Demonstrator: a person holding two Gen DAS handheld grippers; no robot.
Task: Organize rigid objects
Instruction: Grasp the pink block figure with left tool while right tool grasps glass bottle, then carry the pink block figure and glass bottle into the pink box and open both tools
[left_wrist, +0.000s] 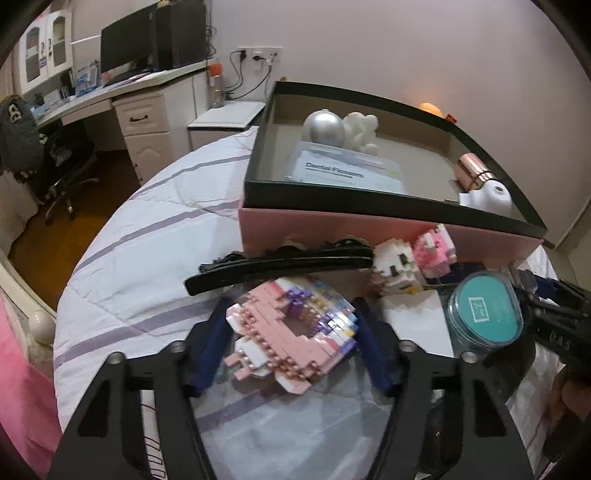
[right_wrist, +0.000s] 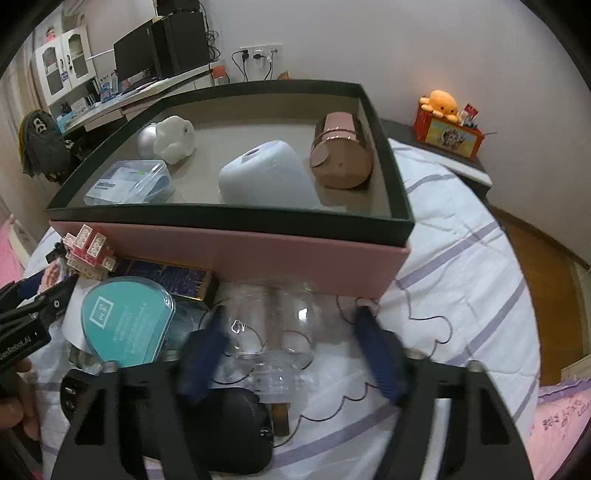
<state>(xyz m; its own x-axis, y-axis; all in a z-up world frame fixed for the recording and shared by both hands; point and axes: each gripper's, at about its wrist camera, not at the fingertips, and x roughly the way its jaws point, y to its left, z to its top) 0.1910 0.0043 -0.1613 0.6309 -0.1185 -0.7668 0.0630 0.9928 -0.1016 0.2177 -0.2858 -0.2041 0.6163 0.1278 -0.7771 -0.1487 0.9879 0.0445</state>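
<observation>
The left claw (left_wrist: 291, 332) sits over the bed (left_wrist: 140, 258), its two blue-padded fingers (left_wrist: 207, 354) flanking a pink brick-built model (left_wrist: 291, 332). The pads lie right beside the model's sides, though I cannot tell whether they press on it. A long black hair clip (left_wrist: 280, 266) lies just beyond the model, and two smaller brick figures (left_wrist: 413, 262) stand against the pink wall of the box (left_wrist: 314, 225).

The right claw (right_wrist: 291, 332) brackets a clear glass jar (right_wrist: 273, 325) lying on the quilt (the picture is smeared with motion here). Its fingers (right_wrist: 376, 350) stand a little apart from the glass, so it holds nothing. A teal-lidded container (right_wrist: 125, 325) rests just left of the jar, and a black object (right_wrist: 229, 432) lies under the claw's left finger.

Inside the dark-rimmed box (right_wrist: 391, 177) lie a silver ball (right_wrist: 146, 142), a white lumpy figure (right_wrist: 175, 138), a clear dental flosser case (right_wrist: 129, 182), a pale rounded device (right_wrist: 266, 177) and a rose-coloured cylinder (right_wrist: 341, 155).
</observation>
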